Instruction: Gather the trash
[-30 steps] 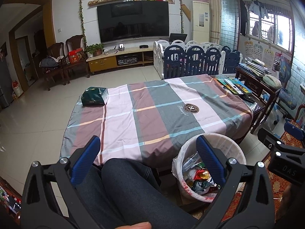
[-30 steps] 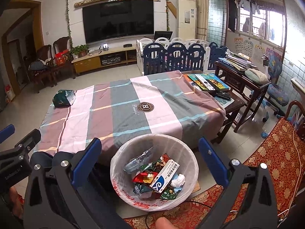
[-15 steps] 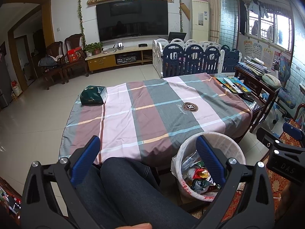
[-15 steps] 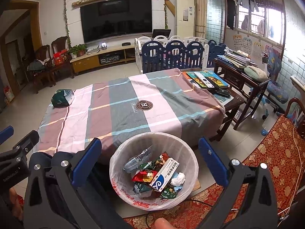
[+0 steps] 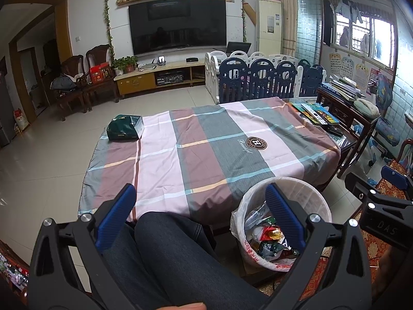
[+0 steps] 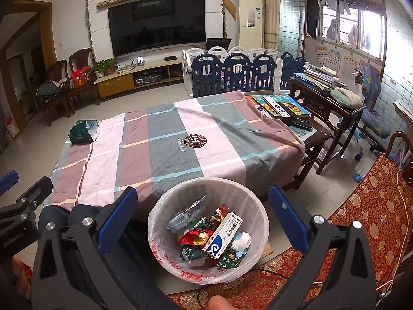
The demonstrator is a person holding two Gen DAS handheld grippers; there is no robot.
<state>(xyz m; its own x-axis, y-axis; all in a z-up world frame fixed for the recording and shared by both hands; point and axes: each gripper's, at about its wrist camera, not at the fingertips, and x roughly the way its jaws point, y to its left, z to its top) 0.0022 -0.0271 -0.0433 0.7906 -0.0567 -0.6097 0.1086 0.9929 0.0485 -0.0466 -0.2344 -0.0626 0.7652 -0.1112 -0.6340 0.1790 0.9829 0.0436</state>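
Note:
A white bin [image 6: 260, 222] lined with a plastic bag stands on the floor at the table's near edge and holds several wrappers, a crushed bottle, a white and blue box [image 6: 222, 233] and a paper wad. In the left wrist view the same bin [image 5: 318, 206] sits low right. My right gripper [image 6: 202, 201] hangs open above the bin, nothing between its blue fingers. My left gripper [image 5: 200, 197] is open too, over a person's knee in dark jeans [image 5: 167, 253]. A green packet [image 5: 125, 128] lies at the far left corner of the striped tablecloth [image 5: 206, 149].
Books and remotes [image 6: 280, 106] lie on the table's uncovered right end. A dark wooden side table [image 6: 327, 100] with books stands to the right, a red patterned rug [image 6: 361, 219] beside the bin. A blue and white playpen fence [image 6: 232, 75] stands behind the table.
Both grippers have drifted slightly back and up, so the table and bin sit a little lower in view. Both stay open and empty.

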